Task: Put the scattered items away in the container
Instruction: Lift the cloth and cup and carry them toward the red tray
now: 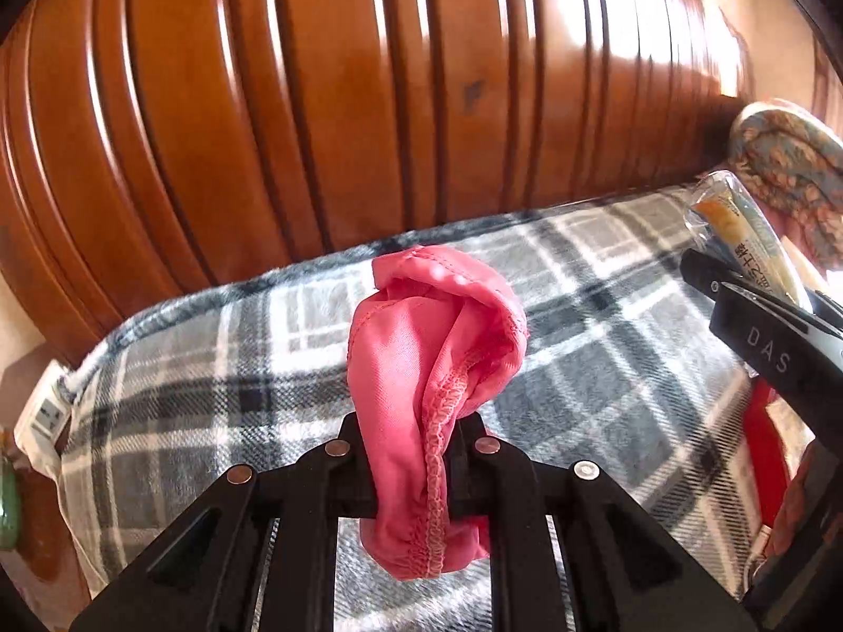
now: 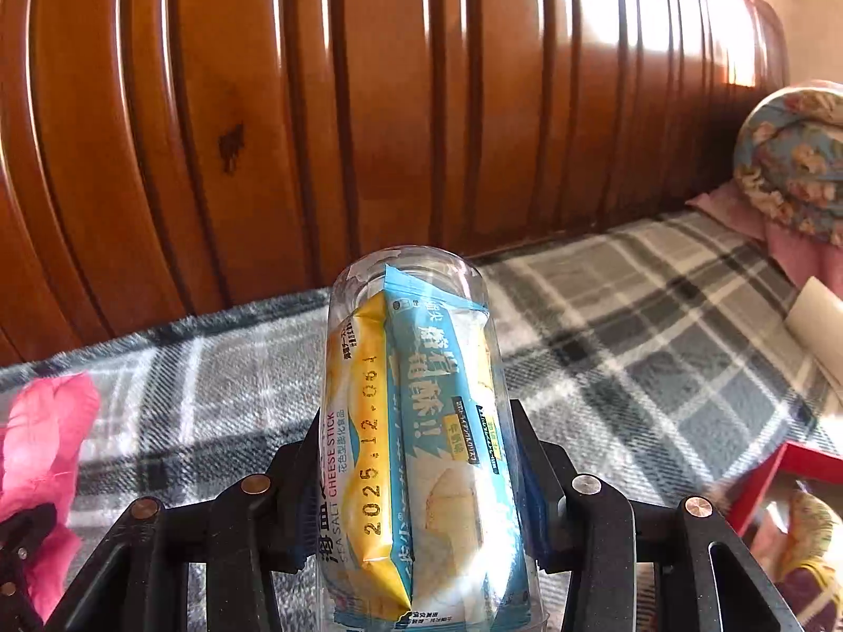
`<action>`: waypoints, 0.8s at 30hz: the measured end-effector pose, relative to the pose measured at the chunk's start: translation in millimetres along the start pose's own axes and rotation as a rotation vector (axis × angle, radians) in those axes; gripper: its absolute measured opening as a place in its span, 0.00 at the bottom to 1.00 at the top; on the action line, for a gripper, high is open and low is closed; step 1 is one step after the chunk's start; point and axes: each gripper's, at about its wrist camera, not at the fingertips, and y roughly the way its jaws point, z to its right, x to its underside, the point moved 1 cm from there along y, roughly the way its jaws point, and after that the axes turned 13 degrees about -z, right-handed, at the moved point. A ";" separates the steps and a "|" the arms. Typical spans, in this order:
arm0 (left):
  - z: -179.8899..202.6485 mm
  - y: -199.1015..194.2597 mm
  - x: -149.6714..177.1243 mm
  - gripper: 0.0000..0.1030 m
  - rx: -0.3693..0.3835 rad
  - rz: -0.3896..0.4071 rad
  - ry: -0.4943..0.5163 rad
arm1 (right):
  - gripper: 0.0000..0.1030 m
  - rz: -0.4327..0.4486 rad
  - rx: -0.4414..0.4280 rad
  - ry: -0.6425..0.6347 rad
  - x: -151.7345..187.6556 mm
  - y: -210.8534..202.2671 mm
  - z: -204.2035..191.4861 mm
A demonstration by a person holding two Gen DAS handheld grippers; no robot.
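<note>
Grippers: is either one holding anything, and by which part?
Both. The left gripper pinches the pink cloth near its lower end. The right gripper clamps the clear jar of snack packets across its lower body.

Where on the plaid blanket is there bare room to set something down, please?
Free: the plaid blanket between the wooden headboard and the red box. Crowded: the right end, with the floral pillow and the box.
</note>
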 end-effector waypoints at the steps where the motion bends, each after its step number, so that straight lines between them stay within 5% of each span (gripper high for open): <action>1: 5.3 -6.8 0.7 0.15 0.004 0.009 0.011 | 0.51 0.005 -0.003 0.004 0.2 -7.2 3.3; 7: 61.2 -41.4 14.3 0.15 0.091 0.038 0.155 | 0.51 0.000 -0.031 0.067 20.3 -59.1 43.6; 18: 253.8 -74.8 62.2 0.15 0.318 0.017 0.518 | 0.50 -0.086 0.201 0.358 96.4 -97.2 187.3; 24: 334.4 -87.8 76.7 0.15 0.423 -0.005 0.642 | 0.50 -0.144 0.225 0.536 134.7 -103.0 255.4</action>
